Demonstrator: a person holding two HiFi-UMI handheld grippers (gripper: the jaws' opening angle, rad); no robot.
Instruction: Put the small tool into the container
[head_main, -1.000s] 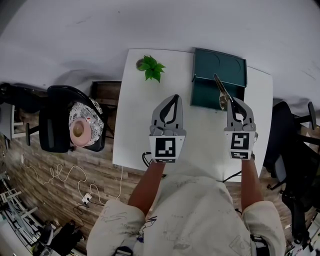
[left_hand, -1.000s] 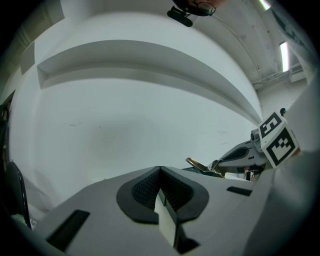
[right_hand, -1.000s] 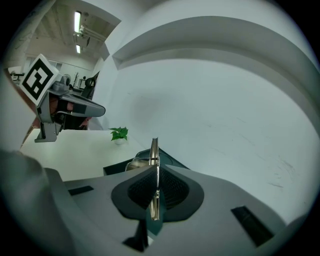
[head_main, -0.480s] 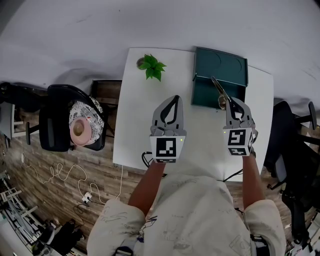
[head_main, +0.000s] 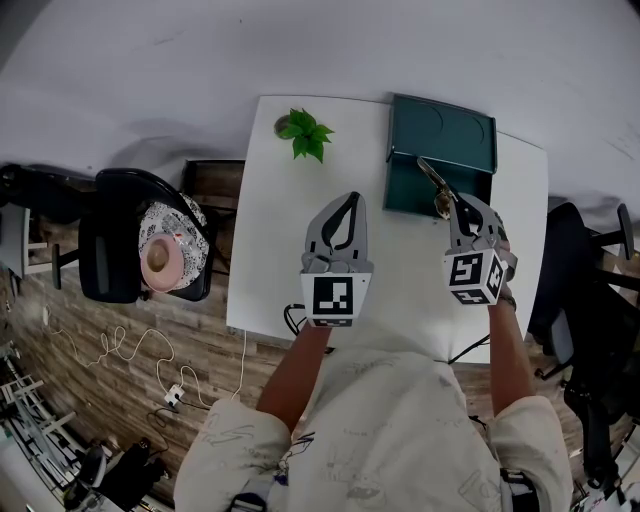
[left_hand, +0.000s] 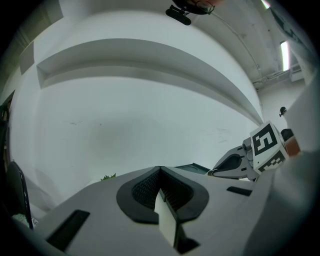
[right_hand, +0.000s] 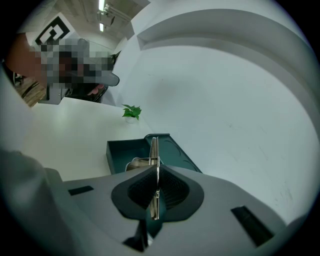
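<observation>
right hand-held gripper (head_main: 457, 203) clamps the small tool (head_main: 432, 176), jutting forward over the container (head_main: 404, 190).

Your left gripper (head_main: 349, 197) has its jaws pressed together with nothing in them. It's pointing straight ahead, and its cube (head_main: 332, 296) is square-on in the head view. Your right gripper (head_main: 459, 203) is off to the right of it, well apart and roughly level with it. Its jaws are clamped on the thin tool (head_main: 432, 175), which pokes out past the tips. That one's rolled a bit, so its cube sits tilted. Your left forearm (head_main: 298, 368) and right forearm (head_main: 503, 360) are both bare, running back from the grippers nearly parallel.
</observation>
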